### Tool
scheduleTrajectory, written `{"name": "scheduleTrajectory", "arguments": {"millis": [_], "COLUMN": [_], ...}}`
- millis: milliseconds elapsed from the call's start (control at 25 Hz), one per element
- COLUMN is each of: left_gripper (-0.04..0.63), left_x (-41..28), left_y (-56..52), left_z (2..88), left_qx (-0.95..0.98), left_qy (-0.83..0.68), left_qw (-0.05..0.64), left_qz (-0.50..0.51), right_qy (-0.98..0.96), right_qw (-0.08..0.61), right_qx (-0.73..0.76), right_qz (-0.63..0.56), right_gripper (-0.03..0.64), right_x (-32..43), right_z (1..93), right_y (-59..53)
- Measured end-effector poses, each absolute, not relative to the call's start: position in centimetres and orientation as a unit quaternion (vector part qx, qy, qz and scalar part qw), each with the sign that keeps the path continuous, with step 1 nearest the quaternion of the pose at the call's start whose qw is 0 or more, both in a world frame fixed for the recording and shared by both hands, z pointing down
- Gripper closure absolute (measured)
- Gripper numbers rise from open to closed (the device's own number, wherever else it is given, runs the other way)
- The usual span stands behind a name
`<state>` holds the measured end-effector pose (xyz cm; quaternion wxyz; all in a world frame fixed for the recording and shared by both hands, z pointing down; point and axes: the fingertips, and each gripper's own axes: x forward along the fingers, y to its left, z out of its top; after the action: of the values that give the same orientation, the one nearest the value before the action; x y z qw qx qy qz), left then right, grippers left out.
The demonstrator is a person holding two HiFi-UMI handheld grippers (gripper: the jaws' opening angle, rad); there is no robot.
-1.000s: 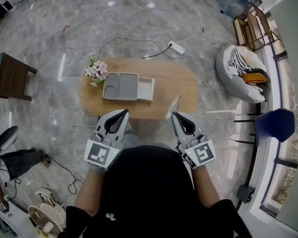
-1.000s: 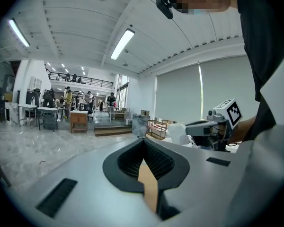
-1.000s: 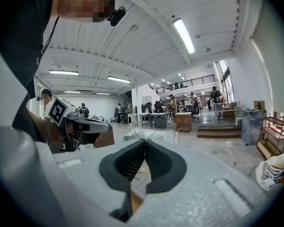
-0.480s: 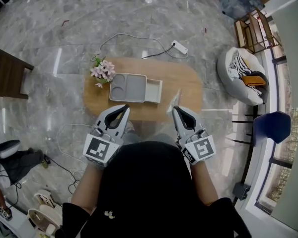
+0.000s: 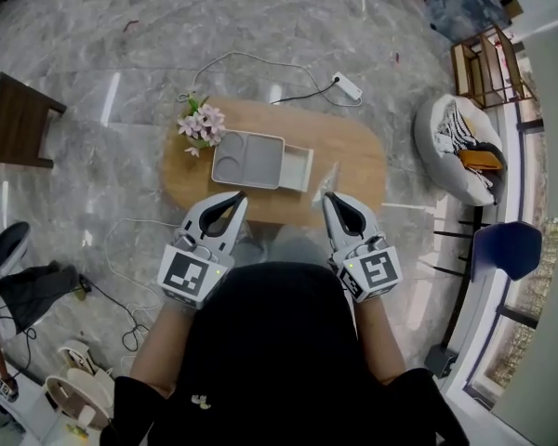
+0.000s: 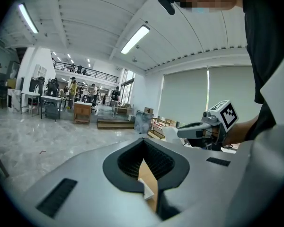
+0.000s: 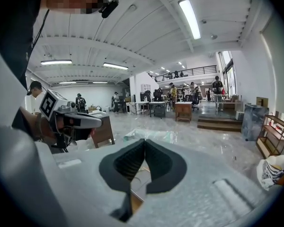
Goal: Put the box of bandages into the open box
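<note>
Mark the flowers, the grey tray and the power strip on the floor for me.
flowers (image 5: 203, 124), head view, on the pink blossoms.
grey tray (image 5: 251, 160), head view, on the bare floor of its large compartment.
power strip (image 5: 347, 85), head view, middle of its white body.

A big open workplace hall: marble floor (image 5: 288, 35), ceiling strip lights (image 6: 135, 39), a far balcony (image 7: 189, 72), desks (image 7: 157, 106) with people (image 6: 73, 87).

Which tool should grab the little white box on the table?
Right, probably. The right tool sits close to the little white box; the left tool is farther off, by the gray box.
</note>
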<state>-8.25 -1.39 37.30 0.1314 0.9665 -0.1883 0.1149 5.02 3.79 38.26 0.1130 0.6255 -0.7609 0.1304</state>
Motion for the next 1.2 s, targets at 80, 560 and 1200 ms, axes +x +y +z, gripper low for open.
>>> {"name": "scheduleTrajectory", "arguments": {"millis": [80,560,1200], "left_gripper": [0.583,0.583,0.583], "left_x": [-7.9,-6.0,-3.4], "left_y": [-1.8,-4.2,-6.6], "left_z": [37.3,39.0,40.1], "left_qx": [0.967,0.954,0.931], "left_qy": [-0.189,-0.23,-0.28], "left_qw": [0.125,0.125,0.129], "left_qz": [0.116,0.146,0.195], "right_qy": [-0.764,-0.791,-0.815], "right_qw": [0.113,0.141,0.188], "right_qx": [0.62,0.568,0.494], "right_qz": [0.139,0.176,0.237], "right_gripper": [0.617,0.618,0.618], "right_x": [5.3,9.0,11.9], "right_z": [38.9,43.6,53.5], "right_y": [3.2,-0.7,-5.3]}}
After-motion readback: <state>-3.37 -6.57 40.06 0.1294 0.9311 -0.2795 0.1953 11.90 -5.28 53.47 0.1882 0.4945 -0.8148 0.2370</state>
